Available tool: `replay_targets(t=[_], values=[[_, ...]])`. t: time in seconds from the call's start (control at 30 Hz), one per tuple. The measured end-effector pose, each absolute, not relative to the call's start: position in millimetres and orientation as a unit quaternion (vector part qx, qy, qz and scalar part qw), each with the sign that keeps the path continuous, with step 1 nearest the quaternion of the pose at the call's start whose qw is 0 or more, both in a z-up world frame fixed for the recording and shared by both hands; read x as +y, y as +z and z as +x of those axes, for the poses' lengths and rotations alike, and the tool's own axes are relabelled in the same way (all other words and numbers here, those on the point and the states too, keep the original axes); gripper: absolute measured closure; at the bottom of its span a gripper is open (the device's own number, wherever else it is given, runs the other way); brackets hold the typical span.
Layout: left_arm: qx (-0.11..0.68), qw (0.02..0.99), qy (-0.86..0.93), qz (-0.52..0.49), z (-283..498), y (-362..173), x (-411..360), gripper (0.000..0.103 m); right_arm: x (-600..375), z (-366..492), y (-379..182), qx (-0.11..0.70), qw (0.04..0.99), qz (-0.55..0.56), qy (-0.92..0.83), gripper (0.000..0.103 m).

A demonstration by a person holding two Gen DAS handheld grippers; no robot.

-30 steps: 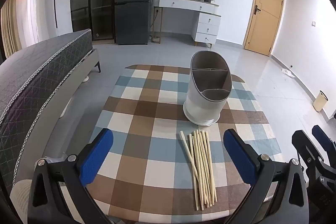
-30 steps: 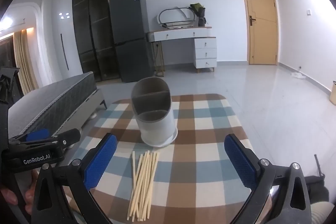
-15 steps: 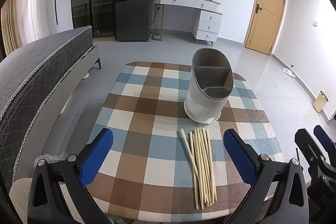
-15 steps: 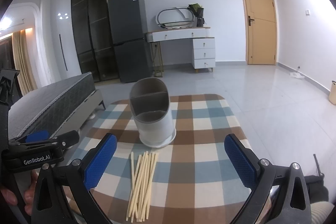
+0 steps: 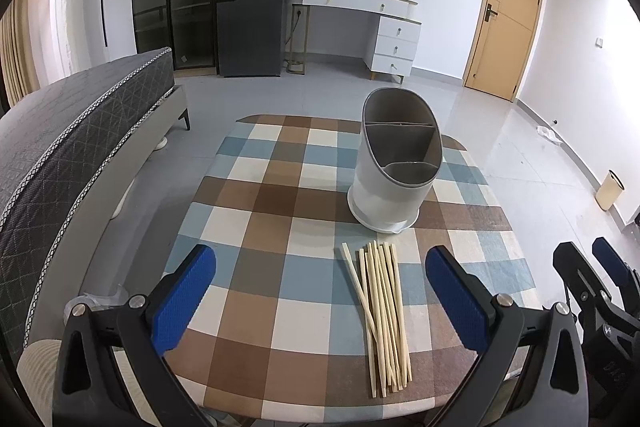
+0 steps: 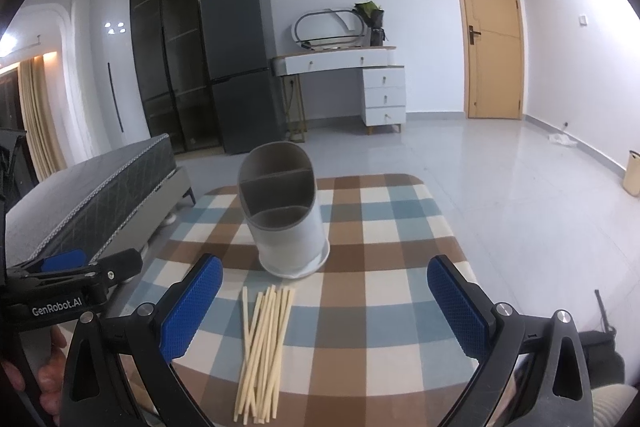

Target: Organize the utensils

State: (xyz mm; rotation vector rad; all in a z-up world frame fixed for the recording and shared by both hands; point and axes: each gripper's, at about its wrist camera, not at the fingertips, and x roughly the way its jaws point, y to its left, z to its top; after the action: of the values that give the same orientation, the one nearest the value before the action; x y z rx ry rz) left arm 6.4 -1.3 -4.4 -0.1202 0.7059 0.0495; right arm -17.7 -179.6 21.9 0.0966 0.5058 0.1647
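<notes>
Left tool (image 5: 320, 291) is seen released, blue pads wide apart, nothing gripped; it is held over the near edge of the checked surface (image 5: 280, 195); right tool (image 6: 324, 301) is likewise released and empty, pads spread wide, also at the near edge. Chopsticks (image 5: 382, 303) are laid in a loose bundle flat on the surface, near side, slightly right of centre in the left wrist view; their far tips are fanned a little and are found just near of the holder, not touching it as far as can be told. Utensil holder (image 5: 396, 167) is stood upright on the surface beyond the bundle; white wall, grey interior, split into compartments; no contents are seen inside. In the right wrist view the left tool's black body is seen at left with a hand (image 6: 50, 367) on it. Bed (image 5: 60, 131) is seen left of the surface.
</notes>
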Motion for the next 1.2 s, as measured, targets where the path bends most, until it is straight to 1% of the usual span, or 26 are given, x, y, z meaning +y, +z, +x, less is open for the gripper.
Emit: replay_targets(t=[0.27,0.4,0.5,0.53,0.63,0.7,0.77,0.83,0.93,1.03,1.13,1.2], values=[[0.361,0.929,0.053,-0.064,6,-6,7,0.001,-181,-15,22,0.251,0.964,0.051,0.069,0.0],[0.41,0.905,0.059,-0.094,22,-23,25,0.001,-185,-8,18,0.267,0.959,0.064,0.066,0.0],[0.478,0.871,0.071,-0.086,38,-42,32,0.001,-189,3,10,0.284,0.954,0.073,0.063,0.0],[0.505,0.856,0.09,-0.057,41,-45,34,0.001,-190,8,7,0.292,0.952,0.075,0.06,0.0],[0.535,0.838,0.103,-0.037,57,-62,34,0.001,-194,24,-4,0.318,0.943,0.088,0.053,0.0],[0.548,0.83,0.095,-0.045,68,-73,33,0.001,-198,34,-11,0.334,0.936,0.1,0.05,0.0],[0.561,0.821,0.083,-0.065,81,-87,29,0.005,-202,43,-18,0.349,0.929,0.11,0.048,0.0],[0.575,0.812,0.073,-0.067,91,-95,22,0.006,-205,51,-25,0.364,0.922,0.12,0.051,0.0],[0.577,0.811,0.061,-0.068,106,-103,14,0.012,-210,62,-42,0.394,0.906,0.143,0.054,0.0],[0.58,0.809,0.058,-0.068,117,-107,7,0.014,-217,70,-56,0.427,0.886,0.172,0.061,0.0],[0.587,0.804,0.052,-0.076,124,-114,4,0.028,-224,76,-64,0.444,0.873,0.196,0.06,0.0],[0.593,0.8,0.046,-0.08,130,-124,1,0.034,-227,78,-67,0.448,0.868,0.205,0.059,0.0]])
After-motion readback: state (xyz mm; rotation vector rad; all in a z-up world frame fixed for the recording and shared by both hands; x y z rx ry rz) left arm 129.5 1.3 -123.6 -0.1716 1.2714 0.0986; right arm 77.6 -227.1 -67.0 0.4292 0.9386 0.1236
